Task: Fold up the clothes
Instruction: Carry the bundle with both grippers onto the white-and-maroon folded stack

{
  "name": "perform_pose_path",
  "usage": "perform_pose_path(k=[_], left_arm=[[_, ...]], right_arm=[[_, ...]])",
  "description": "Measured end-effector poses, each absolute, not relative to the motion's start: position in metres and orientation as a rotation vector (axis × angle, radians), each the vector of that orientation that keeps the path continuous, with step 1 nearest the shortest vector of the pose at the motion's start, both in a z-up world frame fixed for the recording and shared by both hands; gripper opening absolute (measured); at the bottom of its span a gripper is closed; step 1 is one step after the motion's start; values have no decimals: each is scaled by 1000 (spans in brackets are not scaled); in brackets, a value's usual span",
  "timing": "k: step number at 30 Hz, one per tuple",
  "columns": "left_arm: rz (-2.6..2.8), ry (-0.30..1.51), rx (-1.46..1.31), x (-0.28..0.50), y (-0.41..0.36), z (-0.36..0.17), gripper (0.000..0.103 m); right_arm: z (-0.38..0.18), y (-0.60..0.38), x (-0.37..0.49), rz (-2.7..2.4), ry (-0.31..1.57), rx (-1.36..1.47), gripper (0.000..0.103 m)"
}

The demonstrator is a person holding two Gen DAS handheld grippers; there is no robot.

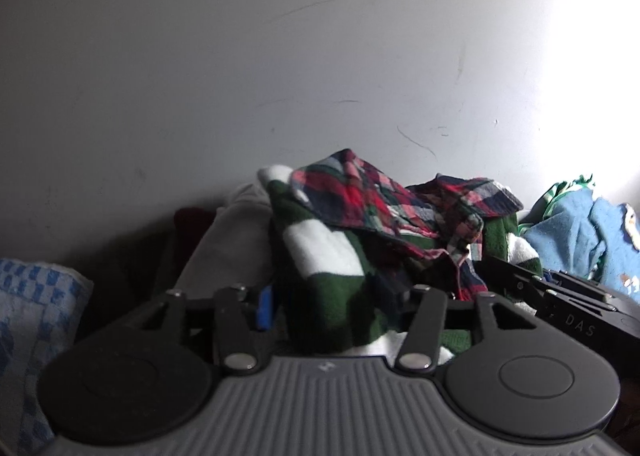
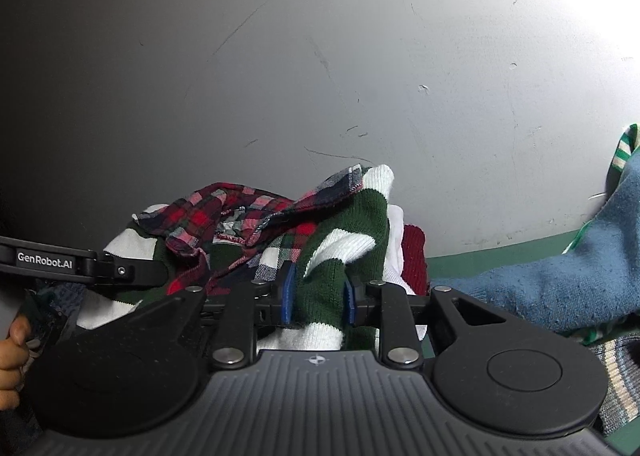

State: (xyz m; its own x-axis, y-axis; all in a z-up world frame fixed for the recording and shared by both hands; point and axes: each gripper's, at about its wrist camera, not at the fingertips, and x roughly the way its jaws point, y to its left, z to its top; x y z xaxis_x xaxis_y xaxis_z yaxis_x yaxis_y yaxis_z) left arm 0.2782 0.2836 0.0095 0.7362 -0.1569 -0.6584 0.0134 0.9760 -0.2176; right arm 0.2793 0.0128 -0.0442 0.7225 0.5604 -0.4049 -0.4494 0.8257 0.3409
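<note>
I am at the step of taking one piece from the heap to fold it, or of laying it down; which one I cannot judge for sure. The green and white knit (image 2: 320,288) stands between my right fingers (image 2: 320,296); the blue pads are at both sides of a fold of it, but if they really press it I cannot tell. My left fingers (image 1: 332,308) are spread, and the same knit (image 1: 328,288) lies in the gap between them, not pinched. Only one blue pad shows on this side.

Next I think I must bring the knit free from the plaid shirt (image 1: 384,204) that lies over it, just beyond my fingers, and spread it flat on a bare part of the green surface (image 2: 460,264).

By count: two grippers, one green and white knit, one plaid shirt, one dark red piece (image 2: 414,256) behind the knit, one blue fleece (image 2: 560,280) to the right of my right fingers, one blue checked cloth (image 1: 36,320) to the left of my left fingers
</note>
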Motion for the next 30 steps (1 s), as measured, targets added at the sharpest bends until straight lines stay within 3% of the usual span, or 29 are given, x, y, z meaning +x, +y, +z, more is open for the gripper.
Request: perform_pose_path(k=[6,9,11,12,15,25,30], left_arm=[[-108,753,-259,269,302,-2,73],[-118,766,-267,277,296,-8,72],[-138,773,-264,282,287,-8,51],[-151,777,-264,284,282,-8,30],[-141,736,-218,282,269,-1,17],[-116,638,-115,292,278,57,16],[-96,722,-45,298,268,26,25]], right_arm=[[-47,19,317,582,549,210,35],[-51,28,321,574,576,200,39],[-55,29,320,569,602,222,35],[-55,30,321,574,606,220,27],[-54,35,321,585,603,211,21],[-26,54,323,578,462,317,19],[-49,60,325,505,508,257,20]])
